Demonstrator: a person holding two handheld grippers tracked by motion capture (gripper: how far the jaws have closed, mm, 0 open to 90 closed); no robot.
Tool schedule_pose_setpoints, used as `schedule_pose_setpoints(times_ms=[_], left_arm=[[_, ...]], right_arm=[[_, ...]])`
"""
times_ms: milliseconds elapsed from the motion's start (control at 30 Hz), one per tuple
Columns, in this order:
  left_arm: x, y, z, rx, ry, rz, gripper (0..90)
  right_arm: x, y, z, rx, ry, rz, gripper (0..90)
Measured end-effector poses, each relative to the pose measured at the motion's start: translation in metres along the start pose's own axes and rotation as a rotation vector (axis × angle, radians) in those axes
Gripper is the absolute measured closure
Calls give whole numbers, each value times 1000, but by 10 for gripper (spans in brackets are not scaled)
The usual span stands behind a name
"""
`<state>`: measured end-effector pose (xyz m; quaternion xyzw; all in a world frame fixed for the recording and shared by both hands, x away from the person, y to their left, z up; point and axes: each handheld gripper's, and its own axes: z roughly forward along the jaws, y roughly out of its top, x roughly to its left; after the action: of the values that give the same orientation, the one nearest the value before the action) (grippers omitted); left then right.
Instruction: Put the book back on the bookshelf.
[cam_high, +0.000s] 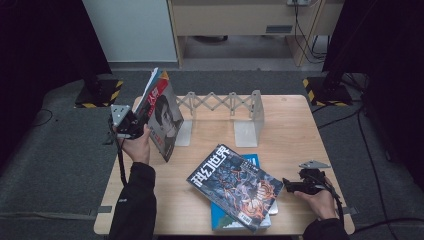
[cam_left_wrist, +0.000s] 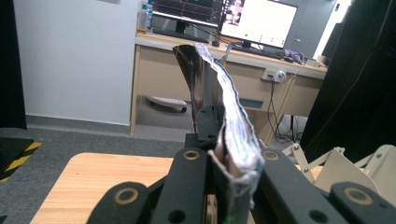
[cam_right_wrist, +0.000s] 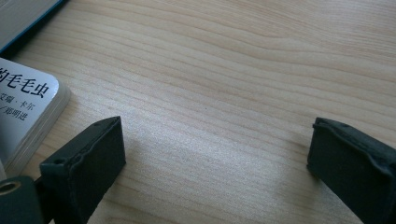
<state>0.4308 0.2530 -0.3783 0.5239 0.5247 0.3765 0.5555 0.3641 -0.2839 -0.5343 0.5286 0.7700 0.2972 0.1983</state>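
Observation:
My left gripper (cam_high: 137, 123) is shut on a thin bundle of magazines (cam_high: 165, 117) and holds it upright and tilted over the table's left side. In the left gripper view the magazines' curled edge (cam_left_wrist: 231, 135) rises between the two black jaws of the left gripper (cam_left_wrist: 229, 163), which press on it. A dark comic-style magazine (cam_high: 235, 187) lies flat on a blue book (cam_high: 252, 161) near the table's front. My right gripper (cam_high: 287, 186) rests low at the front right with its jaws wide apart. In its own view the right gripper (cam_right_wrist: 215, 158) has only bare wood between the jaws.
A metal expanding book rack (cam_high: 225, 107) with upright end plates stands at the back middle of the wooden table (cam_high: 295, 130). A white book's corner (cam_right_wrist: 28, 107) lies just left of the right gripper's jaw. A desk with monitors (cam_left_wrist: 257, 21) stands beyond.

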Motion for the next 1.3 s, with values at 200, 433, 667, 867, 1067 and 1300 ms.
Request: schedule_pose_setpoints(times_ms=[200,433,667,867,1067,1300], left_arm=[[0,0,0,-12,29,15,862],[-2,-3,-2,-28,26,40,860],[-1,-2,-3,-40,30,76,859],[1,-5,-5,-48,22,87,849],[4,-3,-8,-28,1,77,794],[11,-3,-11,-14,-52,48,712]], right_arm=[[0,0,0,0,1,-1,44],[0,0,0,-4,0,-1,45],[0,0,1,-5,2,-2,45],[0,0,1,-7,2,-2,46],[0,-1,1,-12,1,0,45],[0,-1,1,-19,3,-3,44]])
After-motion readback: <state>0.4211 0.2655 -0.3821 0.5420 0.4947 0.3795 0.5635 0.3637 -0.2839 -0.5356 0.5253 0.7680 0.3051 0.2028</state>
